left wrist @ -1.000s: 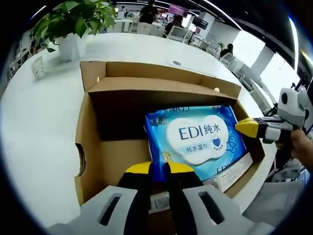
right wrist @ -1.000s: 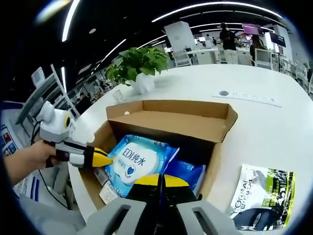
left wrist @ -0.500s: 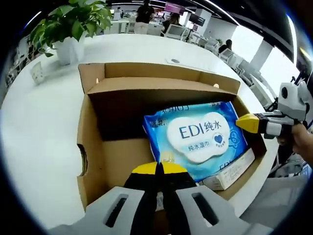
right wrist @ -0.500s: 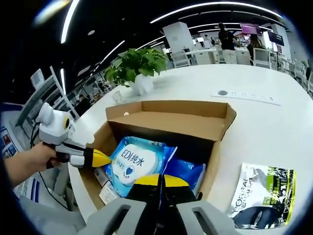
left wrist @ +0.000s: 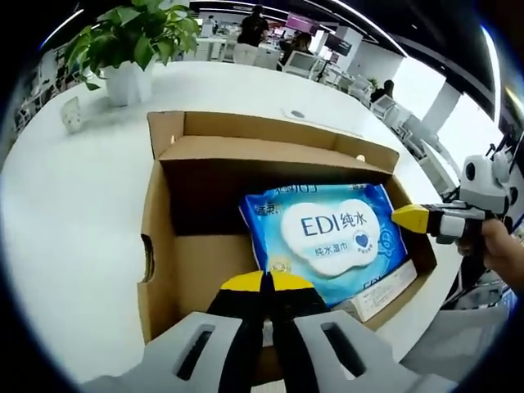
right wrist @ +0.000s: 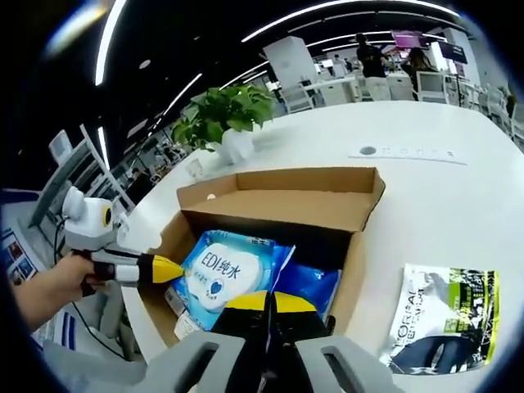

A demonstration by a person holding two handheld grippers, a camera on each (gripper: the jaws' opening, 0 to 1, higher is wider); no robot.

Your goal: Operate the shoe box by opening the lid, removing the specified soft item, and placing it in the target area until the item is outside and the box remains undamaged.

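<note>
I'm looking down both sets of jaws into the open cardboard box (left wrist: 164, 246), lid folded back on the far side.

L gripper (left wrist: 264, 282): jaws are sitting pressed together, yellow tips meeting w/ no gap. They're ending right at the near edge of the blue wipes pack (left wrist: 327, 237); can't tell whether they're pinching its edge or just resting over it. Pack is lying flat in the box, just ahead and to the right of my L jaws, white cloud label facing up. Bare cardboard floor is showing ahead-left of the jaws.

R gripper is coming into the L gripper view from the right (left wrist: 409, 218), a hand (left wrist: 503, 258) holding it; its yellow tip is pointing at the box's right wall, next to the pack's right edge.

R gripper view: R gripper (right wrist: 266, 300) jaws are also looking closed, tips together over a darker blue pouch (right wrist: 307, 286) beside the wipes pack (right wrist: 225, 266); grip on anything – can't tell. L gripper (right wrist: 164, 268) is reaching in from the left, tip at the pack's left edge.

To the right of my R jaws, outside the box, a black-and-white sachet (right wrist: 438, 323) is lying on the white table (right wrist: 426, 205). Potted plant (right wrist: 223, 123) is standing beyond the box, well ahead of the jaws.
</note>
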